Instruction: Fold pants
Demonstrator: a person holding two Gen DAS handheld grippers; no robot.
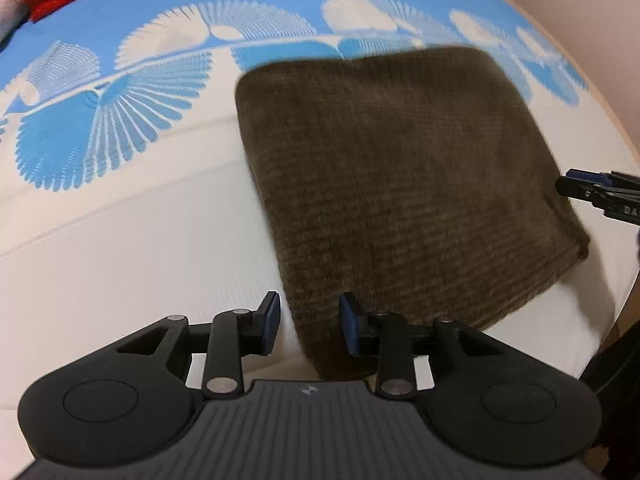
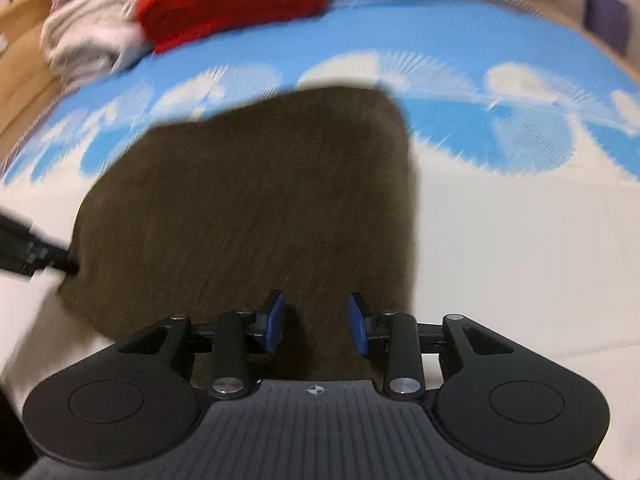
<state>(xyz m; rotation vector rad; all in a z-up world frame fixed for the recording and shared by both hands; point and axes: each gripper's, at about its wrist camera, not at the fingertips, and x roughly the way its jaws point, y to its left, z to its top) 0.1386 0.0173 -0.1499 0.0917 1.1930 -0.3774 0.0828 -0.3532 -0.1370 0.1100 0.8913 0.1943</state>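
pants (image 1: 400,184) folded flat on patterned bedcover (image 1: 120,240)

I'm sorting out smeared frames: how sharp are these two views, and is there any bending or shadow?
Left wrist view: the brown pants are softly smeared, the left gripper stays crisp, and the fisheye bows the blue-and-white bedspread. Right wrist view: blur is heavier, streaking the red cloth; the right gripper is sharp, with dark shade on the pants beneath it.

The brown ribbed pants (image 1: 400,184) lie folded into a flat, squarish bundle. Their near edge sits just ahead of the right gripper (image 2: 316,326).
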